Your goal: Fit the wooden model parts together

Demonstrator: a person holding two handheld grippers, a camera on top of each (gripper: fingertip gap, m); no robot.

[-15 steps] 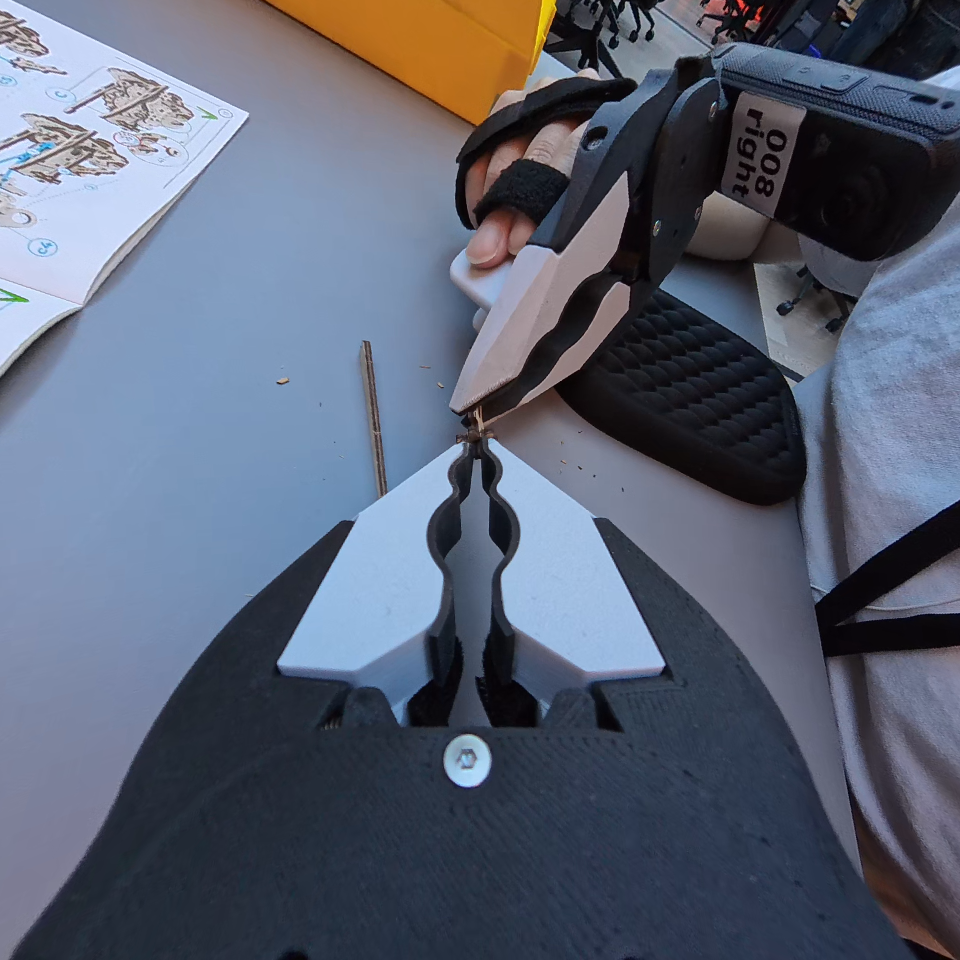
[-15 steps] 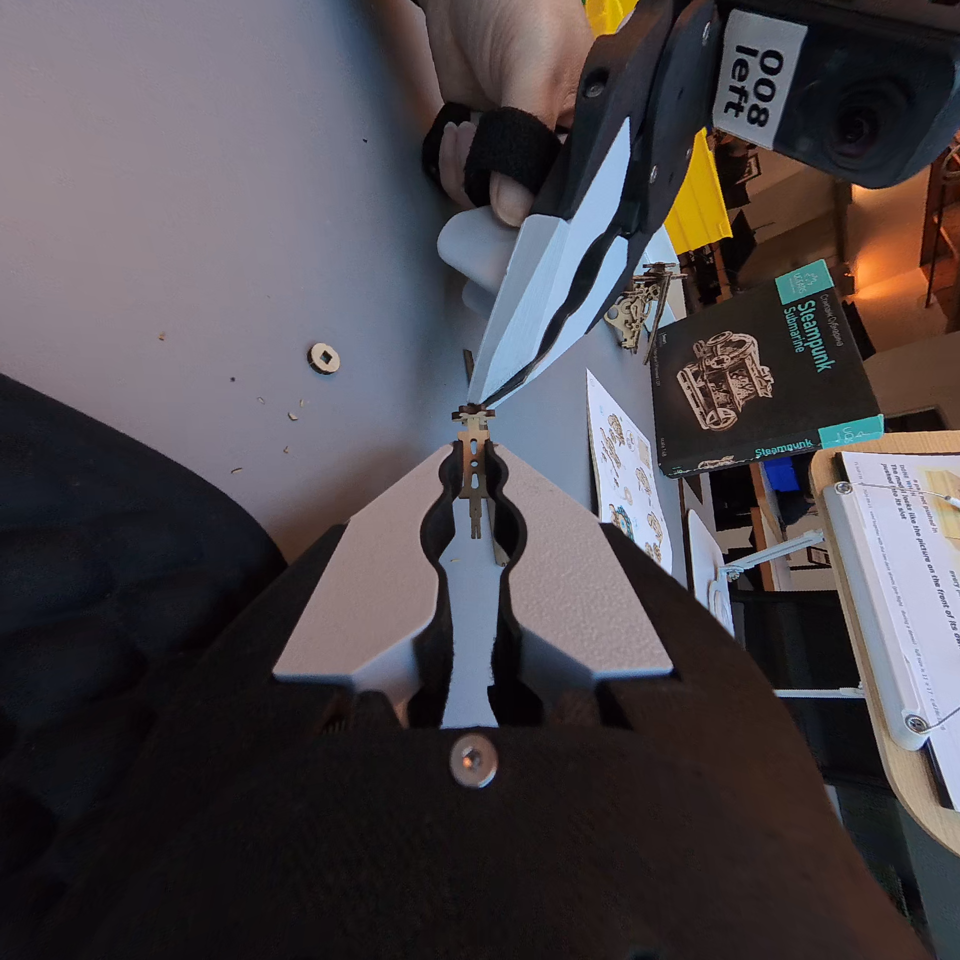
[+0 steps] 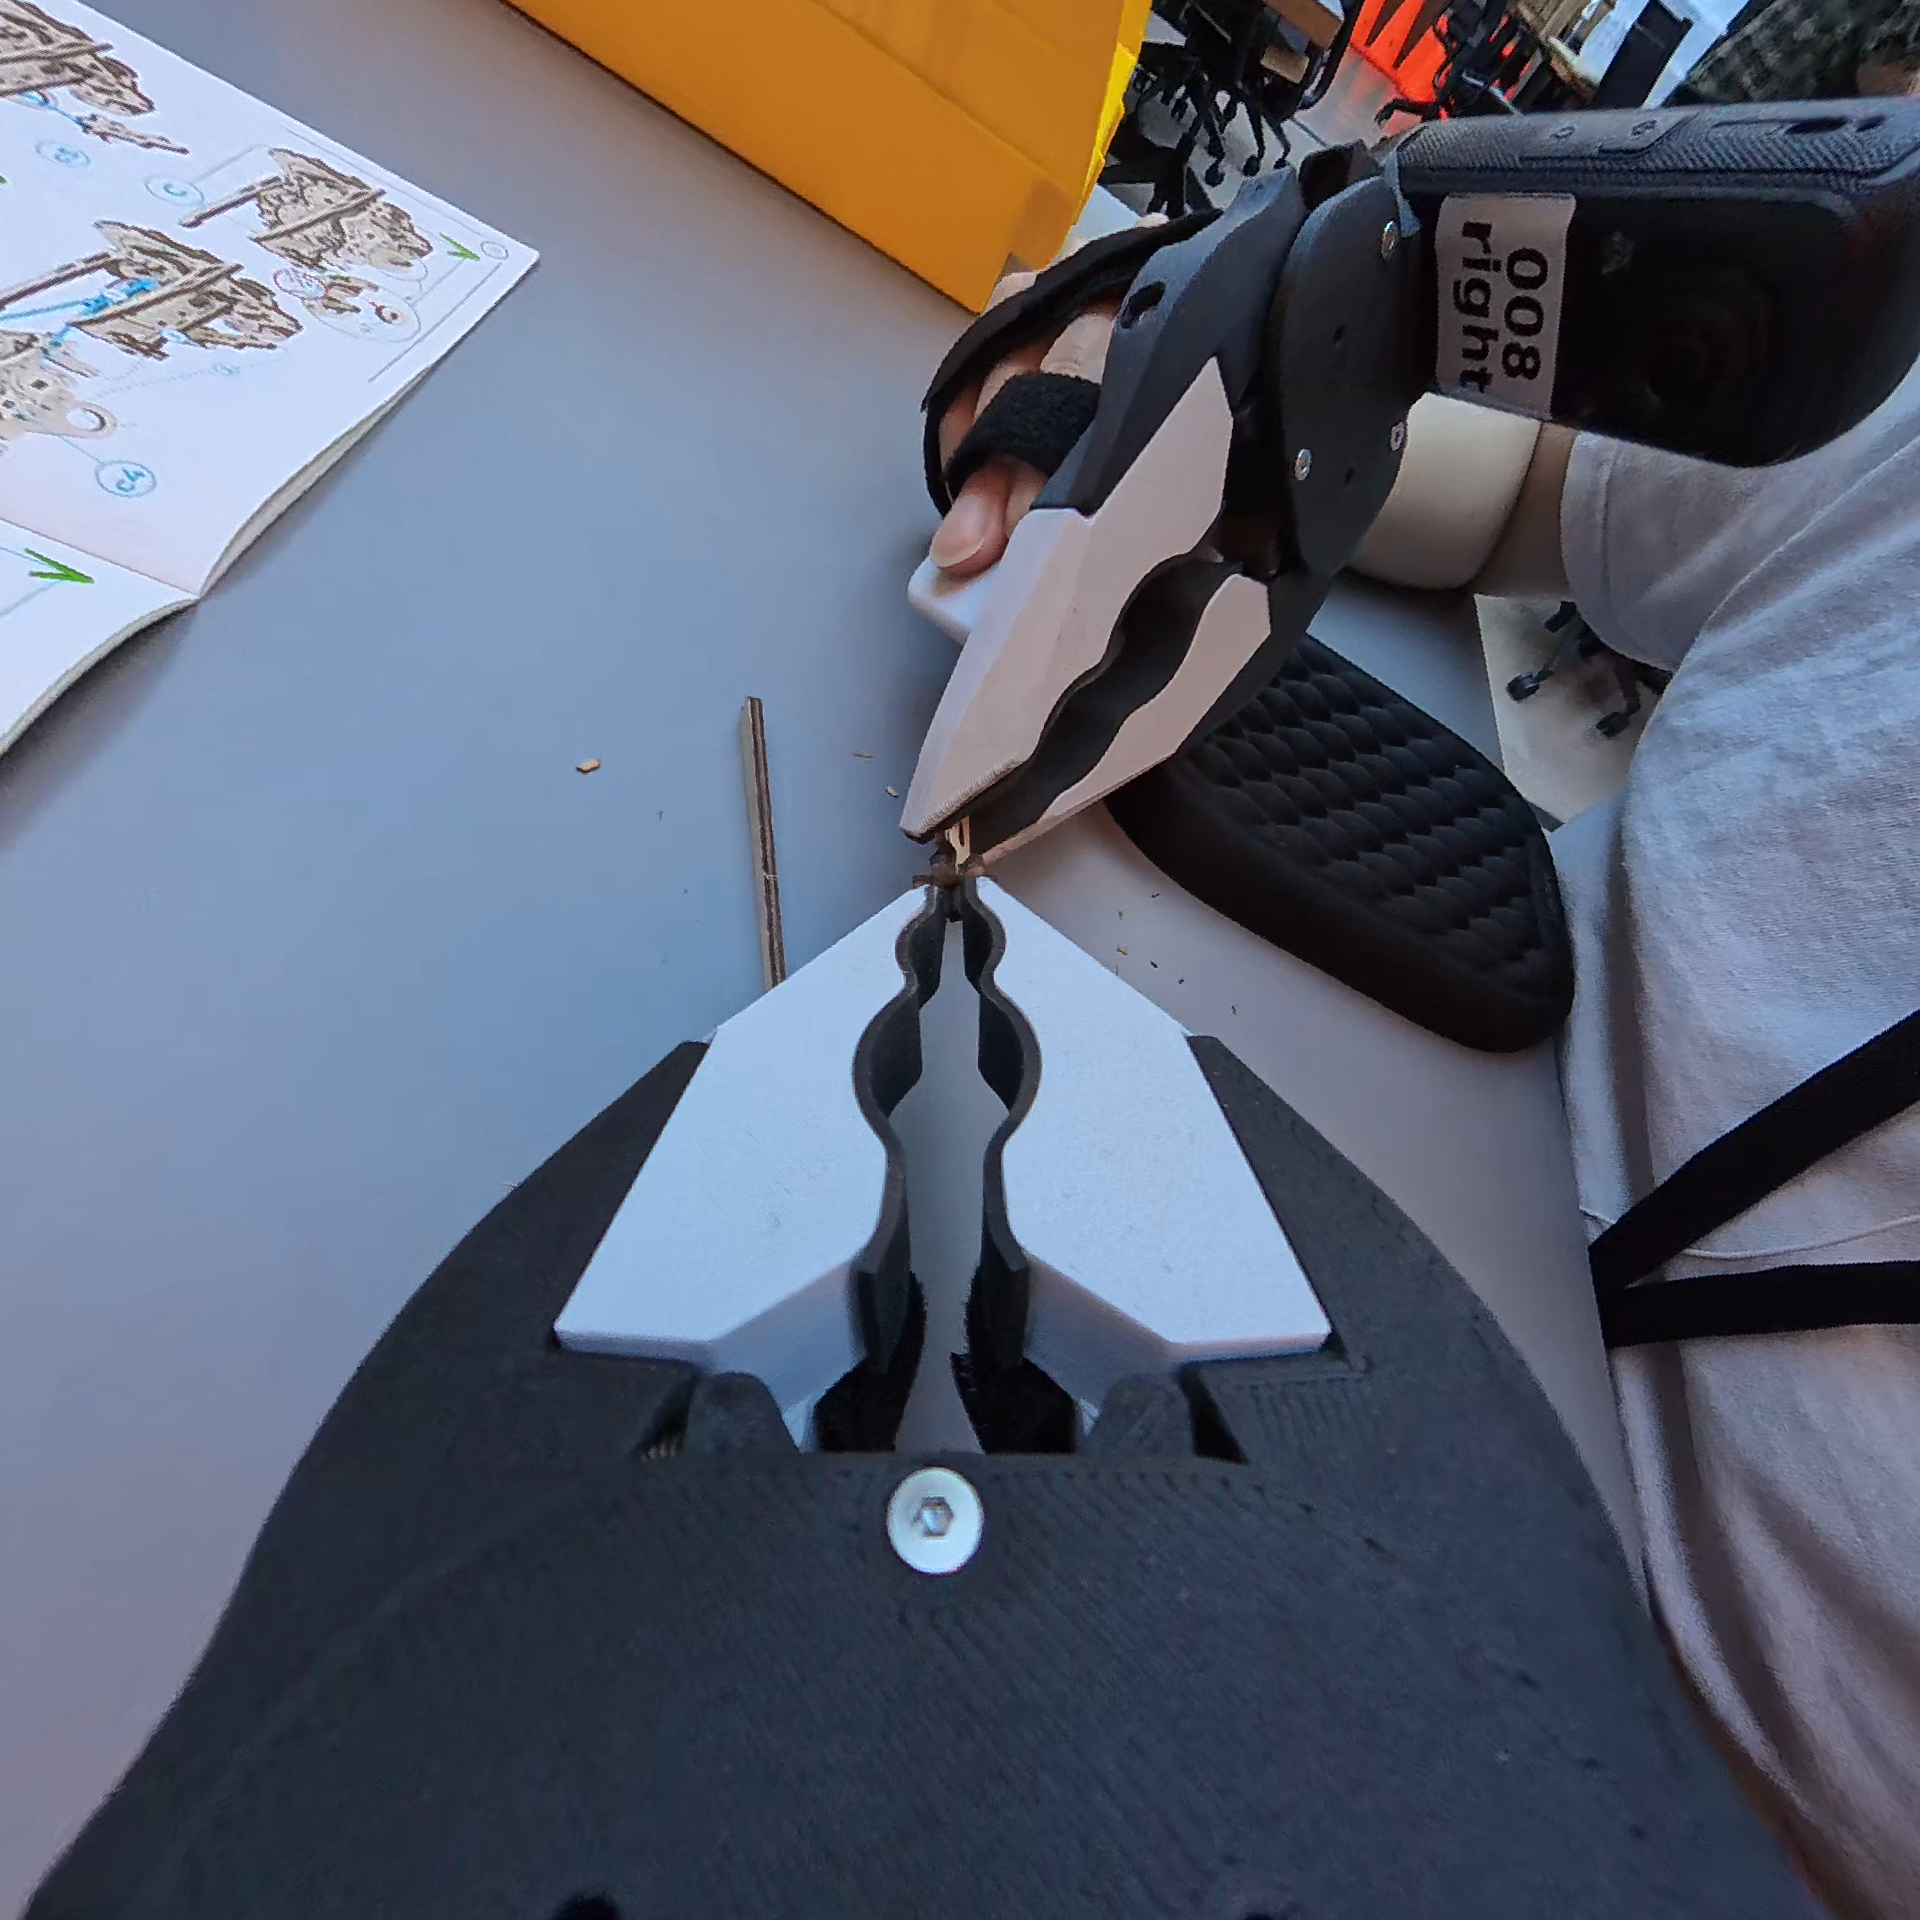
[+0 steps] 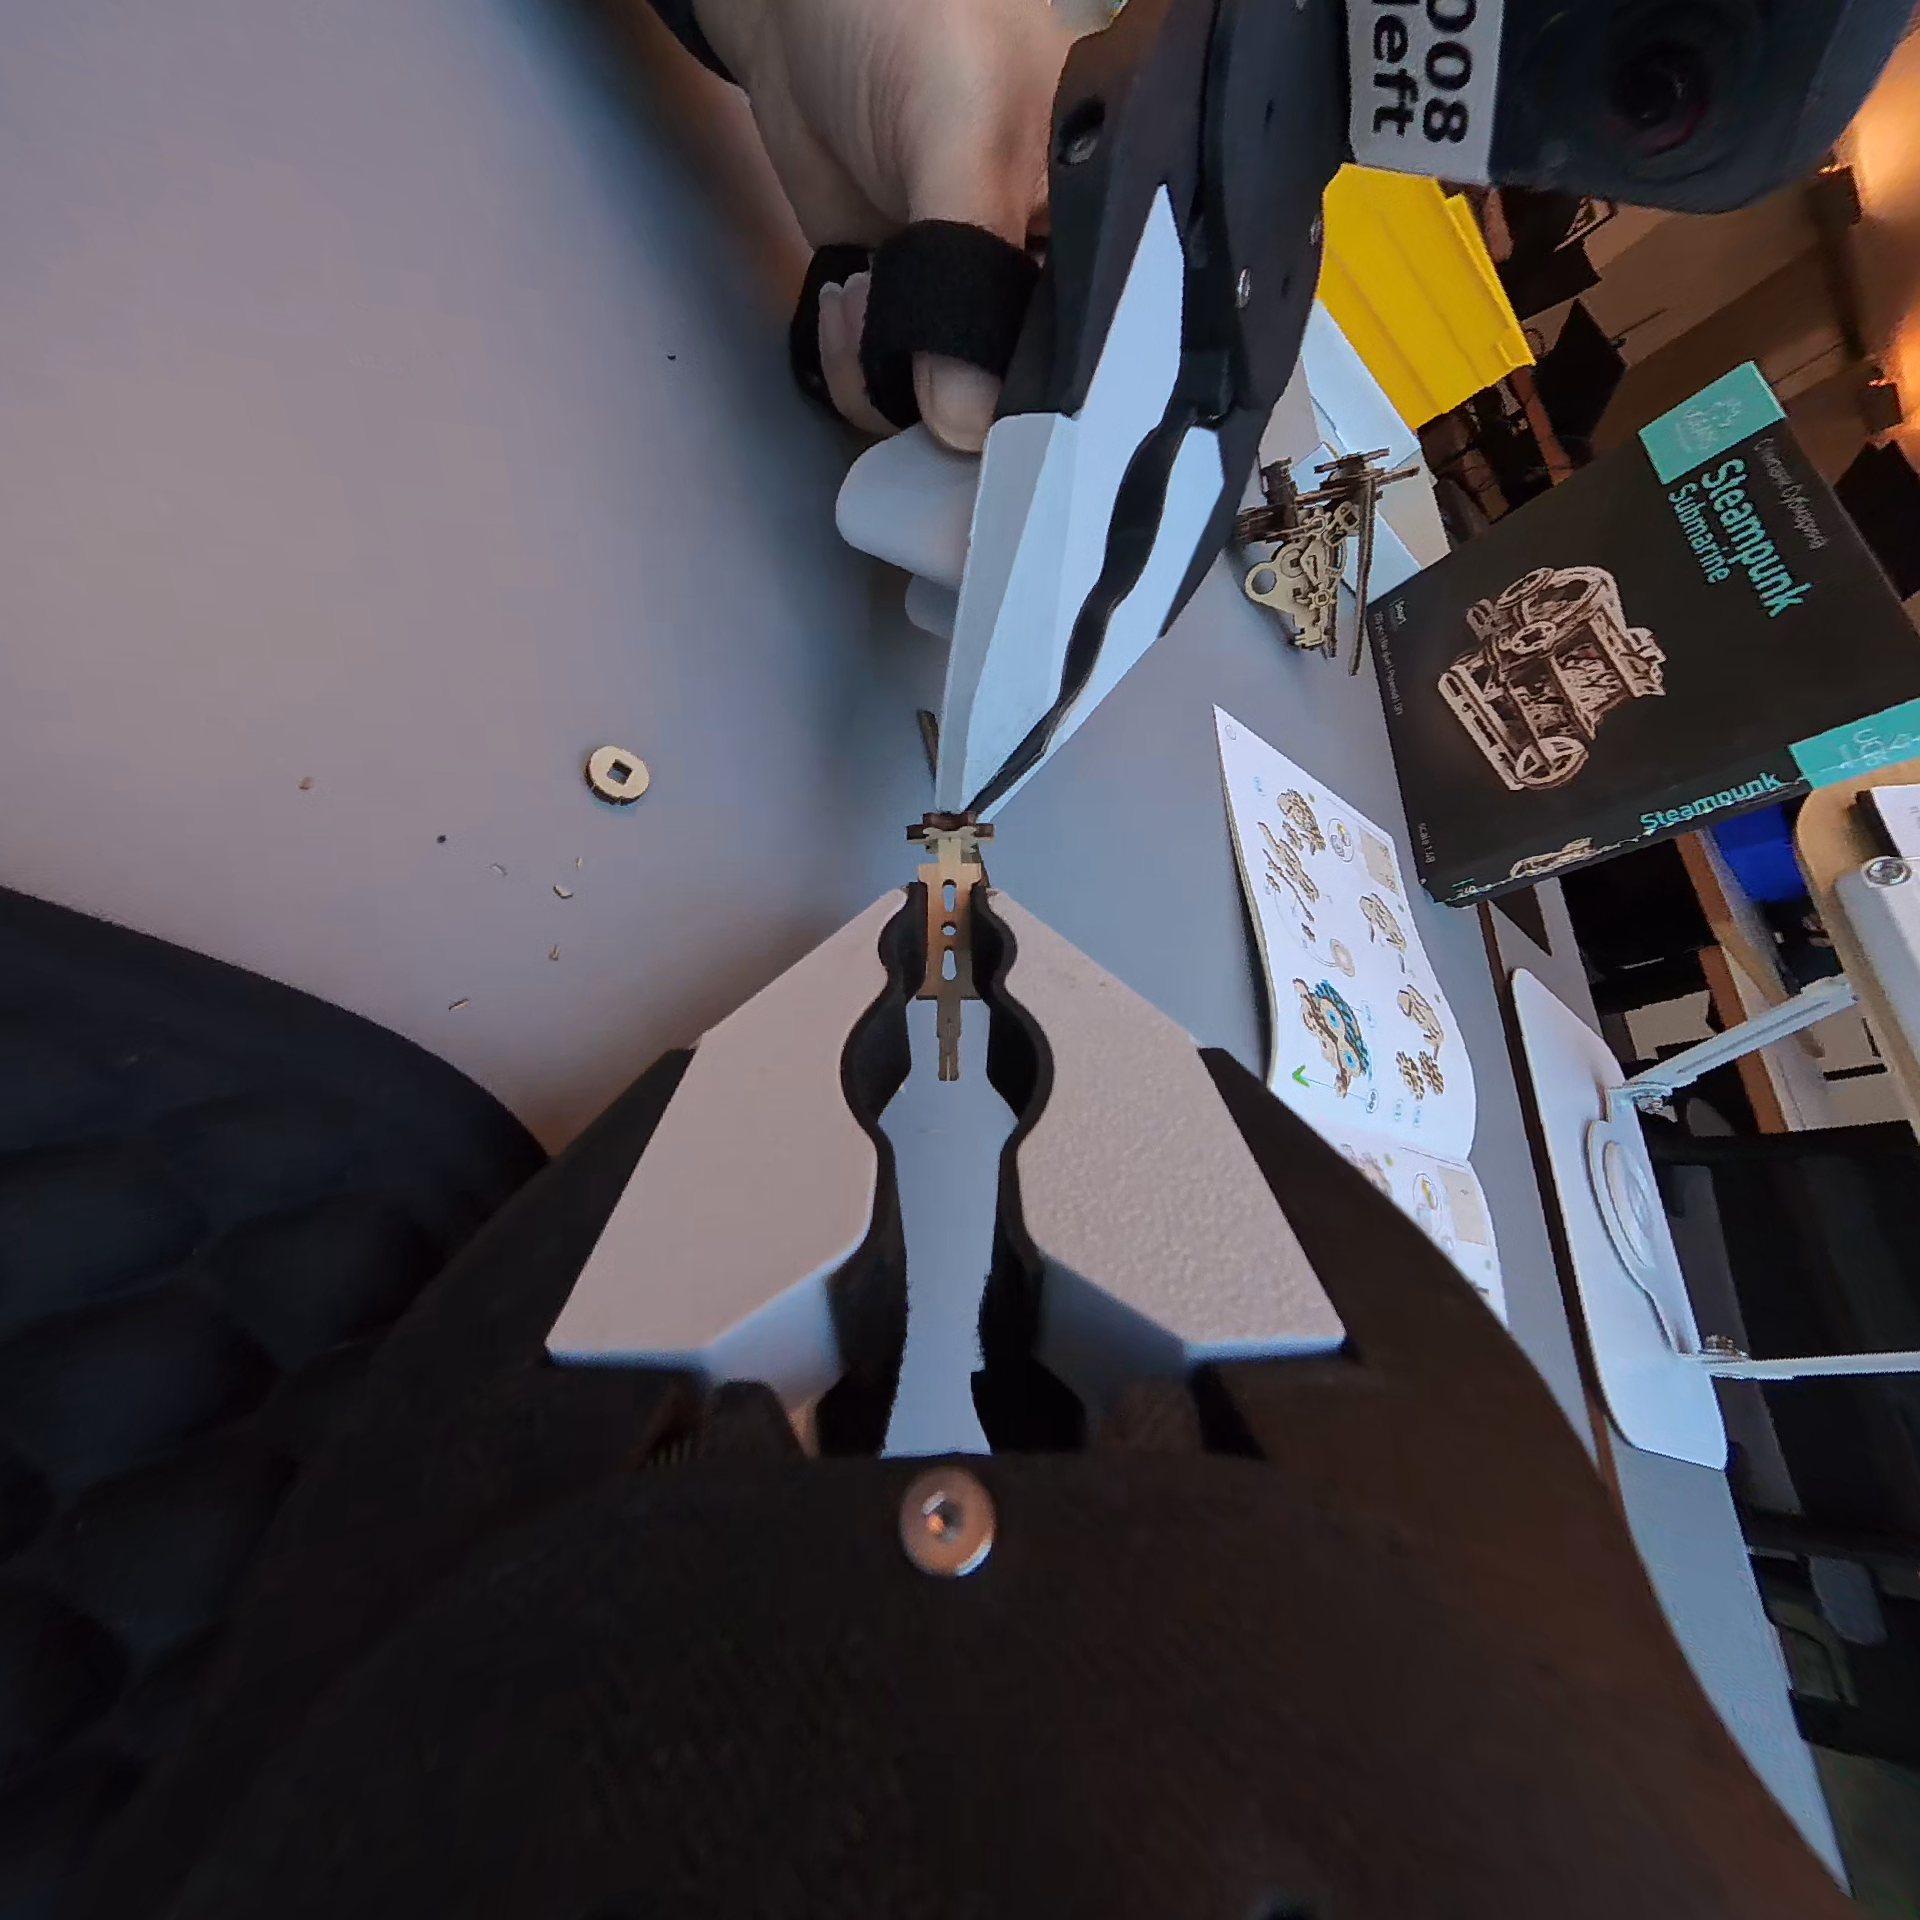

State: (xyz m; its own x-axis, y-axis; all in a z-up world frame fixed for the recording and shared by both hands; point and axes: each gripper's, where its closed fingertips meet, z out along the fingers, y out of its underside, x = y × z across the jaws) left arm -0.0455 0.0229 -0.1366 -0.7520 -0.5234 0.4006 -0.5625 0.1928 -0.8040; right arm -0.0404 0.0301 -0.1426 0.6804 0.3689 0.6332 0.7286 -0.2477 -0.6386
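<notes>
1. Slotted wooden strip (image 4: 948,940): pale, thin, with holes along its length; held lengthwise between the tips of the right gripper (image 4: 948,902), its narrow tail running back into the gap between the fingers and its head poking out past the tips.
2. Small dark cross-shaped piece (image 4: 949,830): seated at the strip's head, pinched edge-on at the very tip of the left gripper (image 3: 948,902). Both pairs of fingers are closed down to the thickness of their part.
3. Both parts are held in the air above the grey table (image 3: 416,831), tip to tip; in the left wrist view the joint is nearly hidden by the fingertips.
4. Judged step: the cross-piece is being pressed onto the strip's tenon. The push is best kept along the strip's axis, with no twist; thin wood of this kind is likely to snap under side load.
5. Nearby, untouched: loose stick (image 3: 762,842), washer-like disc (image 4: 617,774), instruction booklet (image 3: 208,343), part-built model (image 4: 1311,540).
</notes>
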